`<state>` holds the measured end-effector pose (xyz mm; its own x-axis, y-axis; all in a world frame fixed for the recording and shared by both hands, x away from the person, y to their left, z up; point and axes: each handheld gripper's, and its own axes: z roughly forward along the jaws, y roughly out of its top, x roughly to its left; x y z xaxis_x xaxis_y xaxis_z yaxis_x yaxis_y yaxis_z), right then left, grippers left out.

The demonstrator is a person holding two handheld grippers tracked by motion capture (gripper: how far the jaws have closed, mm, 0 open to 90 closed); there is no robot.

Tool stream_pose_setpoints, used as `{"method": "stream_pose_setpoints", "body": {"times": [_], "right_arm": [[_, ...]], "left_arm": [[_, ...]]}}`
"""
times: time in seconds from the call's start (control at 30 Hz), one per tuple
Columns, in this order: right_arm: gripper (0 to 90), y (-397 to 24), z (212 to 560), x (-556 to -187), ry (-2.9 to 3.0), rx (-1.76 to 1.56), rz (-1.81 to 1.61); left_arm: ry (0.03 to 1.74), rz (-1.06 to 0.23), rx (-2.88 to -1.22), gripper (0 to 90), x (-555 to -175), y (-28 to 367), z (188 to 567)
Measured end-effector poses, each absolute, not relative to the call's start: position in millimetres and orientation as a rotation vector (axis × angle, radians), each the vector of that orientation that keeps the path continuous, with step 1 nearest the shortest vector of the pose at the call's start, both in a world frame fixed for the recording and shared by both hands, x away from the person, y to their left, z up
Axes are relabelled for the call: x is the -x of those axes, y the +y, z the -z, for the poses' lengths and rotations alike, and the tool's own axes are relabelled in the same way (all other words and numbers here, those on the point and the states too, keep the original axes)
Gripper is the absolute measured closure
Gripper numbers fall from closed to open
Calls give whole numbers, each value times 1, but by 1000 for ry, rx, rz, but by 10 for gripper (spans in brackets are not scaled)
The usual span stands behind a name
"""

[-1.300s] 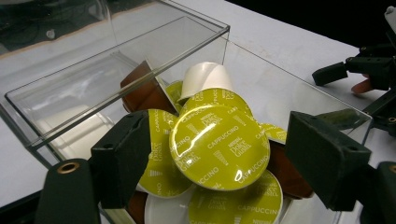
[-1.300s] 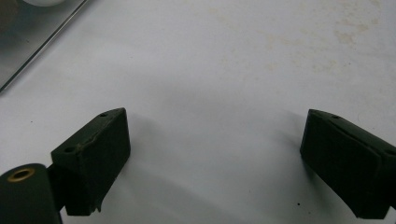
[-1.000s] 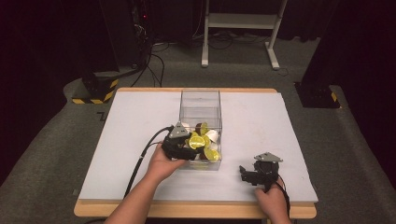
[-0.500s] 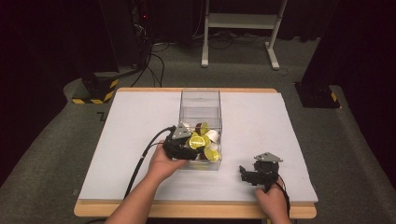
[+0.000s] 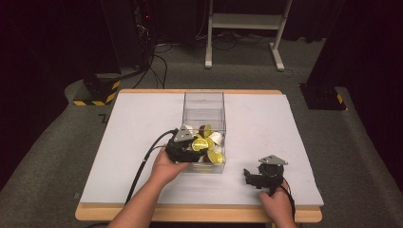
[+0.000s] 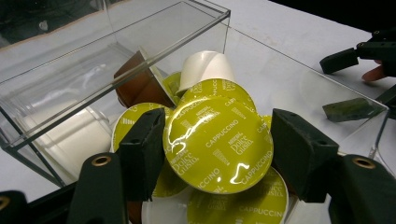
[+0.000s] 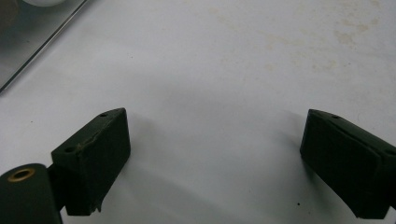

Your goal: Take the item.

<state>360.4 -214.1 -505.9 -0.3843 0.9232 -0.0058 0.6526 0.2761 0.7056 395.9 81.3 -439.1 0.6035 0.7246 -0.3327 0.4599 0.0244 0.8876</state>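
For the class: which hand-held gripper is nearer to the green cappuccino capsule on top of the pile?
The left hand-held gripper: its jaws clamp the green cappuccino capsule. The right hand-held gripper rests on the table, beside the clear box.

My table [image 5: 142, 142]: white top, wood edge. Clear plastic box [image 5: 204, 107] stands on it mid-table, open. My right gripper [image 5: 251, 177] rests on the top, near front edge.

We read "CAPPUCCINO" and "NESCAFÉ Dolce Gusto" printed repeatedly across the green foil lid of the capsule [image 6: 218, 144]; the green lids [image 6: 236, 207] beneath it carry "CAPPUCCINO" too.
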Motion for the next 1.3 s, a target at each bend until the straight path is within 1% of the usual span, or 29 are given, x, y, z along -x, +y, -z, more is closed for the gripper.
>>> {"method": "stream_pose_setpoints", "body": {"times": [0.6, 1.3], "right_arm": [[84, -214, 506, -360, 2135, -1420, -877], [84, -214, 506, -360, 2136, -1421, -877]], "left_arm": [[1011, -206, -1551, 376, -393, 91, 431], [983, -223, -1511, 377, -383, 101, 417]]}}
